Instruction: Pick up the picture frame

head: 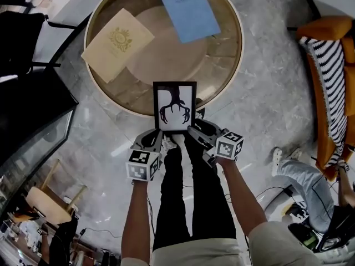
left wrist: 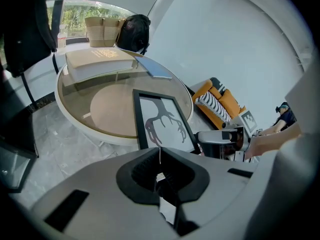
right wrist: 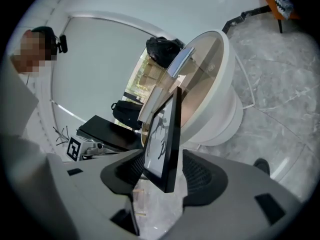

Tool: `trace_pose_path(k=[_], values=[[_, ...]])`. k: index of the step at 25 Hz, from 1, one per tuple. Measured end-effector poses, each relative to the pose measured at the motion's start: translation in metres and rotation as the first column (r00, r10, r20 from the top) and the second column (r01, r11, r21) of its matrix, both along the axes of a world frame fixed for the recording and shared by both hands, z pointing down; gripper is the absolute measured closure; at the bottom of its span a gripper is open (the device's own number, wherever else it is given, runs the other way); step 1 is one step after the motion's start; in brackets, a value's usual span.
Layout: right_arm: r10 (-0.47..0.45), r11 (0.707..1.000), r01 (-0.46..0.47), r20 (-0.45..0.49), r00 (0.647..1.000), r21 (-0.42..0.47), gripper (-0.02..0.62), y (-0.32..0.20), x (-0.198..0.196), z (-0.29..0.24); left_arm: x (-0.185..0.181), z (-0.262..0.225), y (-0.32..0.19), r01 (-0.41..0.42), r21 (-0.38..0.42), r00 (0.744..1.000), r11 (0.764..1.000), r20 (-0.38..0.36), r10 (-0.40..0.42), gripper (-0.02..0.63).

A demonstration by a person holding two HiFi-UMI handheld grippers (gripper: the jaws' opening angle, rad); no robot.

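Observation:
The picture frame (head: 175,107), black-edged with a dark antler print, stands tilted against the near rim of the round glass table (head: 111,101). Its lower edge hangs past that rim. My right gripper (head: 195,131) is at the frame's lower right corner. In the right gripper view the frame (right wrist: 165,134) stands edge-on between the jaws of this gripper (right wrist: 164,169), with a gap on each side, so it is open. My left gripper (head: 157,139) is at the lower left corner. Its jaws (left wrist: 160,151) meet in a thin seam, and the frame (left wrist: 162,121) rises just beyond the tips. Contact there is hidden.
On the table lie a cream booklet (head: 117,43) and a blue folder (head: 189,13). An orange chair with a striped cushion (head: 327,76) stands at the right, with a seated person (head: 299,176) near it. My own legs (head: 188,193) are directly below the frame. Dark furniture (head: 28,110) fills the left.

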State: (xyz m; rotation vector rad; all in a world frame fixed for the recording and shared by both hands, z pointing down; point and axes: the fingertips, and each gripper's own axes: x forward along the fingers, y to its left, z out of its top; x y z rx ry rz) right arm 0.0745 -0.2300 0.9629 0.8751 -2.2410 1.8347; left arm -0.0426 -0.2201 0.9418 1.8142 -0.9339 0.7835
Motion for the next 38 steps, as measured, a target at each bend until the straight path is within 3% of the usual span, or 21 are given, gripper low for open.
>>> trace_pose_path(k=[7,14,19,23,30,38], values=[[-0.065,0.997,0.068,0.071,0.995,-0.041,0.353,-0.003,-0.032,0.012,0.009,0.005,0.002,-0.016,0.005,1.0,1.0,-0.015,0.016,0.583],[-0.077,0.991,0.083,0.059,0.995,-0.101,0.355,-0.007,-0.049,0.024,0.0,0.005,0.006,0.018,-0.008,1.0,1.0,-0.01,-0.018,0.583],[-0.071,0.986,0.083,0.087,0.994,-0.144,0.437,-0.006,-0.051,0.026,0.004,0.005,0.007,0.022,-0.013,1.0,1.0,-0.011,-0.022,0.584],[-0.047,0.983,0.065,0.11,0.993,-0.171,0.459,-0.004,-0.053,0.024,0.01,0.005,0.009,0.021,-0.013,1.0,1.0,-0.018,-0.021,0.583],[-0.021,0.989,0.043,0.154,0.988,-0.145,0.534,-0.003,-0.051,0.002,0.029,-0.004,0.011,-0.002,0.009,0.999,1.0,-0.042,0.003,0.583],[-0.009,0.993,0.025,0.138,0.99,-0.117,0.551,0.002,-0.045,-0.015,0.03,-0.017,0.017,-0.027,0.034,0.999,0.999,-0.038,0.028,0.584]])
